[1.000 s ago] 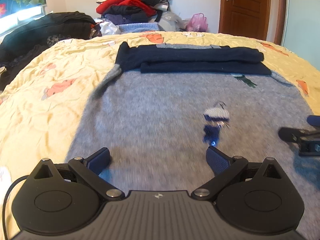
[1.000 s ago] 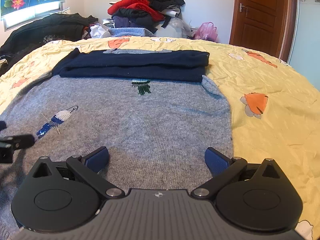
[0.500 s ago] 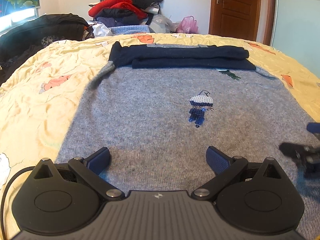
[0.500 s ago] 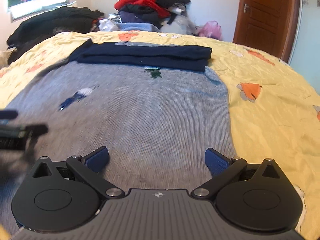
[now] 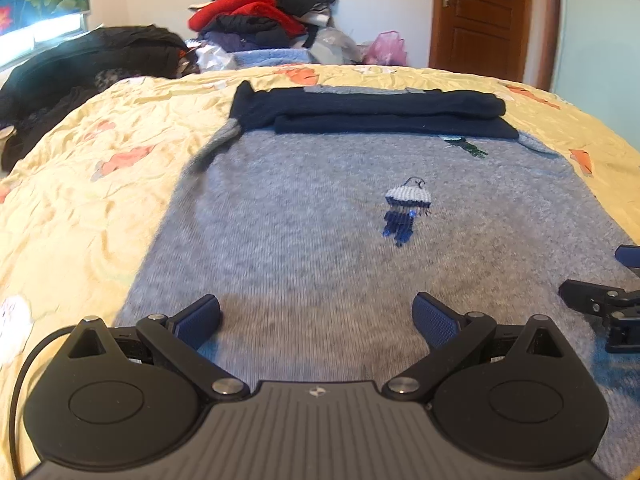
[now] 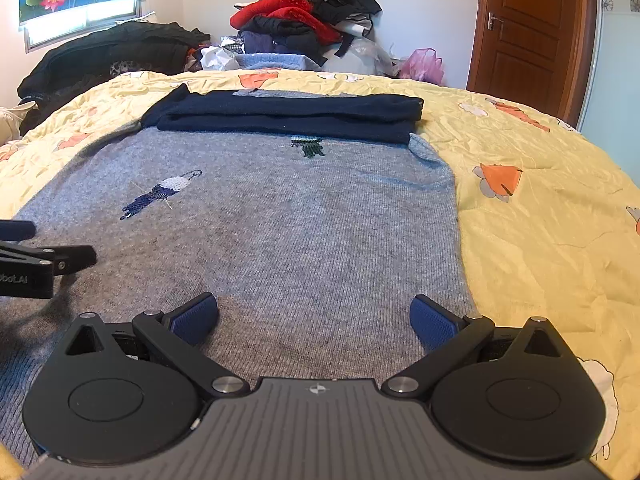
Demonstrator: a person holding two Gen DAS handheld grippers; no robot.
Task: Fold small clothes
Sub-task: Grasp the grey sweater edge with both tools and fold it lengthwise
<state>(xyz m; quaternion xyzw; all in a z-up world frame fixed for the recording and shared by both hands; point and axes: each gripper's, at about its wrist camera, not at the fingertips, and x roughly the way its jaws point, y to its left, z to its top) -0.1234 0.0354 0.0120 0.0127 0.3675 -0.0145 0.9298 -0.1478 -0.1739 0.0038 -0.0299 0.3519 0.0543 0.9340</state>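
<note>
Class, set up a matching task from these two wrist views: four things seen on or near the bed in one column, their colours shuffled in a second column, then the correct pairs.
Things
1. sweater body
2. folded sleeves
3. bedspread
4. door

Colours
A. brown wood
B. grey
C. yellow with orange prints
D. navy

Pairs: 1-B, 2-D, 3-C, 4-A
</note>
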